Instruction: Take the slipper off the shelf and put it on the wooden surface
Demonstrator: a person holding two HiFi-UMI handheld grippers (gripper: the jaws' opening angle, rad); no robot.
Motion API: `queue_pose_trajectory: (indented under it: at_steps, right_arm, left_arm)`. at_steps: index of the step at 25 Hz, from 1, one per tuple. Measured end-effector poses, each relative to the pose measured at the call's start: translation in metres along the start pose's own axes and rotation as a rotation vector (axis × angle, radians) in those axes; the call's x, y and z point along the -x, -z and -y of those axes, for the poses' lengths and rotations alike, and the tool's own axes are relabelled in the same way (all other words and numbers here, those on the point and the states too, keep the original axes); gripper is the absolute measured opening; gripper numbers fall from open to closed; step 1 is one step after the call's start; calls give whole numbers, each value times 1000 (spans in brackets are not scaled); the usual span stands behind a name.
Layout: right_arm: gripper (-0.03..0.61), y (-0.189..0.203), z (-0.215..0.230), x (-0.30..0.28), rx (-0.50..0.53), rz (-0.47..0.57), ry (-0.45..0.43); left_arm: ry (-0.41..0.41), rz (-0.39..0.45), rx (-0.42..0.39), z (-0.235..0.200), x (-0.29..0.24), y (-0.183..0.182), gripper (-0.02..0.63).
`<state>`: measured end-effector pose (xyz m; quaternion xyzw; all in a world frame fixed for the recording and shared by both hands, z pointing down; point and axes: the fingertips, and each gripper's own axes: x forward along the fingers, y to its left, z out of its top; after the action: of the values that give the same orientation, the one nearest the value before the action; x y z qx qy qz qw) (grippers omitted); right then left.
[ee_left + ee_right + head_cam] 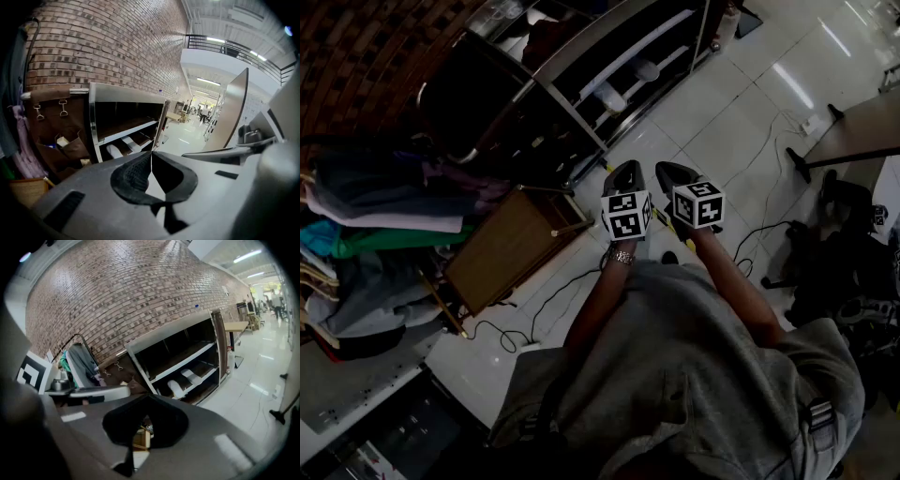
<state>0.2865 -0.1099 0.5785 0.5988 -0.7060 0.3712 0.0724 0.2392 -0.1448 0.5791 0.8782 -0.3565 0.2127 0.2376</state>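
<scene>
The room is a large hall with a brick wall [108,47] and a glossy white tiled floor [741,103] that mirrors the ceiling lights. An upper gallery with a dark railing [234,47] runs along the far side.

An open, metal-framed shelf [581,89] stands against the brick. Two pale slippers [176,389] lie side by side on its lower board, with neither gripper near them. A brown pocket organiser [56,126] hangs left of the shelf, and past that is a rack of clothes [384,220] in grey, green and purple.

The wooden surface [511,248] is the top of a small low table. It stands just in front of the shelf's left end, between the clothes and the person (dark cables [759,228] trail over the tiles on the person's other side). To the right stand a desk [862,127] and a black chair [844,202].

The person holds the left gripper [626,171] and the right gripper [670,172] close together in front of the chest. Both are above the floor and well apart from the shelf and the table. In each gripper's own view the fingers are pressed together tip to tip, with nothing between them.
</scene>
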Motion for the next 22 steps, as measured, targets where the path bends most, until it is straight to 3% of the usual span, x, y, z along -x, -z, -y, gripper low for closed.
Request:
queue_pose_trajectory:
  at_steps: [5, 10, 15, 17, 20, 22]
  right_arm:
    - [2, -69, 0, -92, 89, 20, -40]
    - [2, -104, 9, -149, 80, 30, -34]
    - [2, -83, 31, -194, 6, -16, -81]
    - [8, -69, 63, -228, -61, -6, -61]
    - [92, -25, 130, -292, -190, -45, -2]
    - [98, 2, 164, -336, -198, -83, 2]
  left_arm:
    - [-11, 23, -21, -64, -62, -54, 8]
    - [-3, -31, 9, -91, -106, -60, 8]
    - [-17, -91, 38, -114, -120, -49, 8]
    - [-11, -85, 59, -125, -121, -49, 8]
    - [-11, -74, 63, -143, -124, -42, 8]
    - [-17, -65, 55, -153, -131, -31, 8]
